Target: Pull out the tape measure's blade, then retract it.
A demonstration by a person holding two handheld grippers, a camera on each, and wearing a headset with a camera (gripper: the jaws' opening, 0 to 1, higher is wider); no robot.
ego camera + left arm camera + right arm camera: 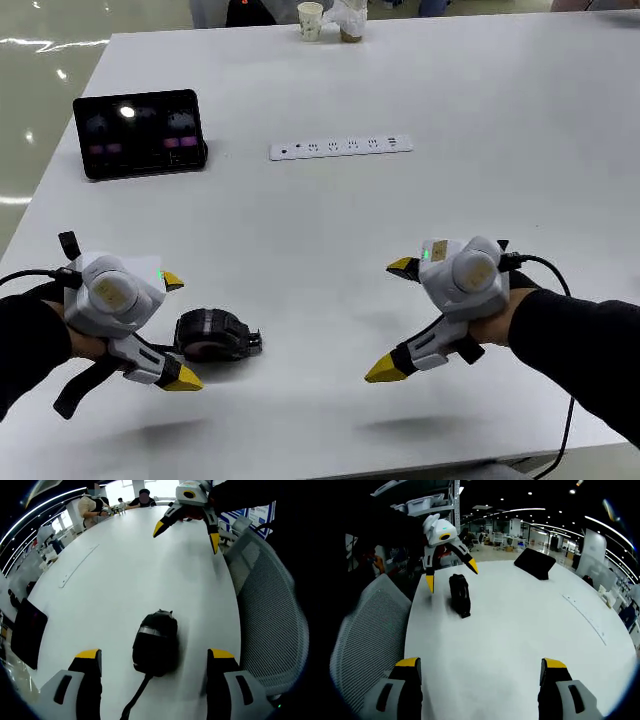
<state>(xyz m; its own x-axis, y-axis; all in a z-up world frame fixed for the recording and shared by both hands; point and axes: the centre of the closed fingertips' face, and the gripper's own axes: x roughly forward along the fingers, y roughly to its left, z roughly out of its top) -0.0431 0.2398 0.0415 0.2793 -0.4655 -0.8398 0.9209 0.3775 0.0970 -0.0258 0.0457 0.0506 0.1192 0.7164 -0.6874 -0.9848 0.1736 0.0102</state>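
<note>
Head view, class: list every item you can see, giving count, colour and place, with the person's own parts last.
table: 1, white, under everything
tablet: 1, black, far left
power strip: 1, white, centre, beyond the grippers
paper cup: 1, white, far edge; the item beside it is unclear
tape measure: 1, black, near left, between the left gripper's open jaws
left gripper: 1, white with yellow tips, open
right gripper: 1, white with yellow tips, open, holding nothing
sleeves: 2, black, lower corners
</note>
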